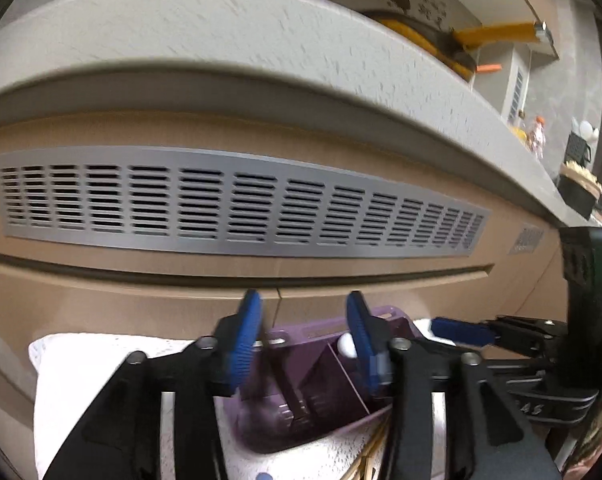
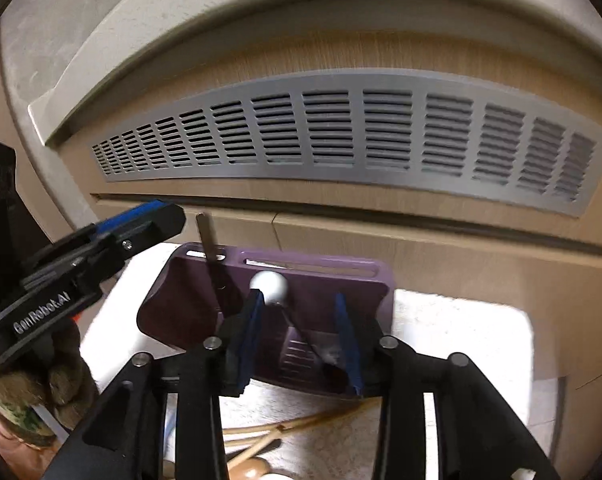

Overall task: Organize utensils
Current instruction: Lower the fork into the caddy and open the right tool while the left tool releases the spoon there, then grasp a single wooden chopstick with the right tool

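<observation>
Purple plastic utensil caddy [image 2: 285,312] stands on a white mat [image 2: 461,340] against a wooden cabinet with a metal vent grille [image 2: 341,136], already holding a white-knobbed utensil [image 2: 269,286] and a dark handle [image 2: 209,248]. Both the right gripper [image 2: 301,336] and left gripper [image 1: 307,340] hover spread and empty over it. Wooden utensils [image 2: 261,440] lie loose at 6 o'clock, so the next move likely calls for pinching one and slotting it upright.

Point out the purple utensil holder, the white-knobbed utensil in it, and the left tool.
purple utensil holder [image 2: 321,270]: right wrist view, back wall.
white-knobbed utensil [image 2: 269,285]: right wrist view, round white end.
left tool [image 1: 305,336]: left wrist view, between its fingertips.
</observation>
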{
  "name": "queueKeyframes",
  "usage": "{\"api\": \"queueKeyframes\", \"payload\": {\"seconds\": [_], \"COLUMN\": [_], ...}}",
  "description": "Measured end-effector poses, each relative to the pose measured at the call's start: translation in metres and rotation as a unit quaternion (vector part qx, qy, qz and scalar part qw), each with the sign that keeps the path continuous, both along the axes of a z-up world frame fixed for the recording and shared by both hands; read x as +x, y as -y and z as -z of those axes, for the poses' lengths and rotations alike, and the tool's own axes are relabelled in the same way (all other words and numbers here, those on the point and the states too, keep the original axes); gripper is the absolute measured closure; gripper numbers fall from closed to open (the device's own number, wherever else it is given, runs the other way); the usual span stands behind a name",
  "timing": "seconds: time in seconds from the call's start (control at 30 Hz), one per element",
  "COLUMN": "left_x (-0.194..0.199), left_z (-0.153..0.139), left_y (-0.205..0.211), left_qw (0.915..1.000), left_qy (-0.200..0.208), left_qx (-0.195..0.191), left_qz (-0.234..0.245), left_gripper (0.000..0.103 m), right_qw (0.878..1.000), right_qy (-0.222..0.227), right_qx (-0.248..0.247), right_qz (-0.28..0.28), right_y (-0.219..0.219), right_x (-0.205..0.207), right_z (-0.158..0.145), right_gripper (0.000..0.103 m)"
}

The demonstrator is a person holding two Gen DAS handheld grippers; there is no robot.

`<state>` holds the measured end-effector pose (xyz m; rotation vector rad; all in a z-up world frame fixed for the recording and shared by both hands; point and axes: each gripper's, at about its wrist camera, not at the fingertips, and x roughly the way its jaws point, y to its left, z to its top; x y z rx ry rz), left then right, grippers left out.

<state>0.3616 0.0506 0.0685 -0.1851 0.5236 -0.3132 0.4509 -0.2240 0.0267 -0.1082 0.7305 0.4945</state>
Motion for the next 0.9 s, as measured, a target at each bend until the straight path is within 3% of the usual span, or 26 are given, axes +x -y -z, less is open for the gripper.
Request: {"api": "queueKeyframes", "payload": {"seconds": [0.07,0.2,0.3,0.43,0.6,0.63,0.7,0.83,0.9], "left_x": [-0.013,-0.047,-0.067,-0.1,-0.132,-0.137,-0.144,-0.15,-0.151], "left_z": [-0.005,0.0,0.013,0.044,0.069,0.073,0.078,0.086,0.087], "left_y": [-0.006,-0.013,-0.012,-0.003,0.01,0.013,0.019,0.027,0.027], "left_qw": [0.9998,0.9993,0.9991,0.9962,0.9933,0.9929,0.9923,0.9899,0.989], "left_qy": [0.005,-0.001,-0.022,-0.06,-0.088,-0.092,-0.096,-0.111,-0.115], "left_qx": [0.005,0.018,0.029,0.064,0.074,0.074,0.078,0.086,0.091], "left_qz": [-0.017,-0.032,-0.022,0.002,0.014,0.013,0.014,0.02,0.019], "left_gripper": [0.044,0.03,0.025,0.023,0.023,0.023,0.023,0.023,0.023], "right_qw": [1.0,0.995,0.993,0.992,0.991,0.988,0.985,0.98,0.98], "right_qy": [0.027,0.088,0.097,0.069,-0.002,-0.015,-0.043,-0.087,-0.089], "right_qx": [-0.008,-0.03,-0.061,-0.101,-0.07,-0.065,-0.057,-0.038,-0.055], "right_qz": [0.007,0.04,0.038,0.036,0.117,0.136,0.159,0.175,0.171], "right_y": [0.008,0.029,0.039,0.058,0.108,0.118,0.13,0.137,0.131], "right_x": [-0.016,-0.047,-0.071,-0.092,-0.096,-0.096,-0.091,-0.078,-0.073], "right_z": [-0.008,-0.022,-0.012,0.015,0.053,0.063,0.078,0.102,0.108], "right_gripper": [0.055,0.017,0.008,0.008,0.011,0.015,0.036,0.047,0.063]}}
